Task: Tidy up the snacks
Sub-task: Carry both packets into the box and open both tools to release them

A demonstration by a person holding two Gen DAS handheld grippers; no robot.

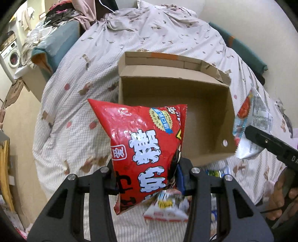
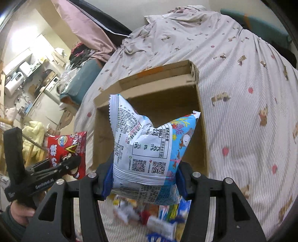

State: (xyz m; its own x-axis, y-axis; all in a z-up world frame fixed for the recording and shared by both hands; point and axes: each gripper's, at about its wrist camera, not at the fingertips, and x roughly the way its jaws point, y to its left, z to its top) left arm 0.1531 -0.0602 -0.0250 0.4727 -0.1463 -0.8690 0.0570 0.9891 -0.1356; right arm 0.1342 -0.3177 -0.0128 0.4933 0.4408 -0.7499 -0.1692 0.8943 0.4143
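My left gripper point(image 1: 147, 182) is shut on a red snack bag point(image 1: 145, 147) with white lettering, held above the bed in front of an open, empty cardboard box point(image 1: 173, 87). My right gripper point(image 2: 144, 180) is shut on a white and blue snack bag point(image 2: 149, 147), held just before the same box point(image 2: 149, 82). The white and blue bag shows at the right of the left wrist view point(image 1: 251, 126). The red bag shows at the left of the right wrist view point(image 2: 67, 147), with the left gripper point(image 2: 70, 163) on it.
The box lies on a bed with a patterned white quilt point(image 1: 74, 121). More snack packets lie blurred below the grippers point(image 1: 167, 206) point(image 2: 149, 214). A washing machine point(image 1: 11, 55) and a clothes pile point(image 1: 61, 13) stand at far left.
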